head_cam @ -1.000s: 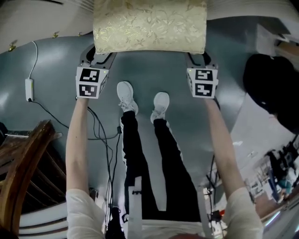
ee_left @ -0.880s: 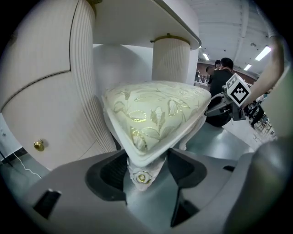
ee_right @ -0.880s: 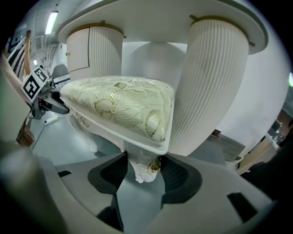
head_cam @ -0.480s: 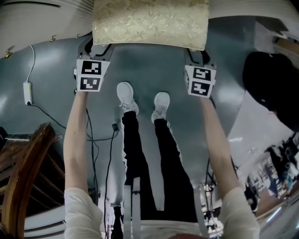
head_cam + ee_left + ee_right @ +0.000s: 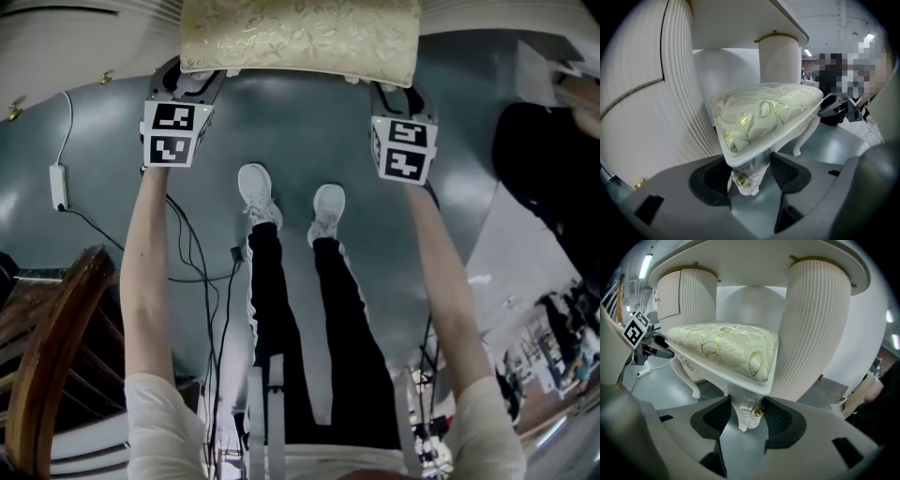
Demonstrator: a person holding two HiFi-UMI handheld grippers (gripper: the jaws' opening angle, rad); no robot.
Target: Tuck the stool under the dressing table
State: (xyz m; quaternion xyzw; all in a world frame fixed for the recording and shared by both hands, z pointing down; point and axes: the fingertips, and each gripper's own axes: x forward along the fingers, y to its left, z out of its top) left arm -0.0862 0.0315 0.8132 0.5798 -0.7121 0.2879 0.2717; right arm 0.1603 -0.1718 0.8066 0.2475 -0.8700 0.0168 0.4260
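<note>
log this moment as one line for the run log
task: tuck stool | left gripper: shut on stool leg | right gripper: shut on stool leg | stool: seat partly under dressing table

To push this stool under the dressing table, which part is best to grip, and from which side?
Grip the stool at its two near legs, just under the seat, coming from the side away from the dressing table. The legs are slim enough for jaws; the seat looks too wide. The left gripper and right gripper hold it so.
</note>
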